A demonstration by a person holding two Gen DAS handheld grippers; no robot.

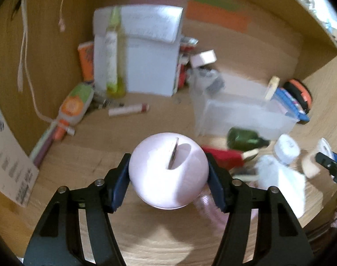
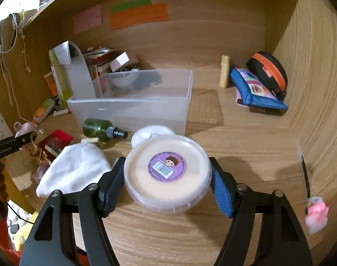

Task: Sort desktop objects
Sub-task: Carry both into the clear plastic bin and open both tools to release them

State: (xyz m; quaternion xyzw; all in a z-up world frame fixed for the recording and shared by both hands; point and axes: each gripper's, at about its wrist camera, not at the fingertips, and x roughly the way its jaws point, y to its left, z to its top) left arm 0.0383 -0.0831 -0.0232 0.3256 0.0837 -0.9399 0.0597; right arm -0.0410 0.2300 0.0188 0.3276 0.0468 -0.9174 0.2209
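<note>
- My left wrist view is smeared by blur: I cannot read the notes [image 1: 217, 15] on the back wall or the leaflet [image 1: 10, 166], which the left edge cuts off.
- The pale pink ball [image 1: 168, 170] hides most of a ribbed pink thing [image 1: 207, 207] beneath it; I cannot tell what that is.
- In my right wrist view, the round tub [image 2: 168, 173] covers part of a white lid [image 2: 150, 133].
- The clear bin [image 2: 133, 102] veils dark items at its far end; unidentifiable.
- The left hand-held gripper [image 2: 24, 138] is cut off at that view's left edge.
</note>
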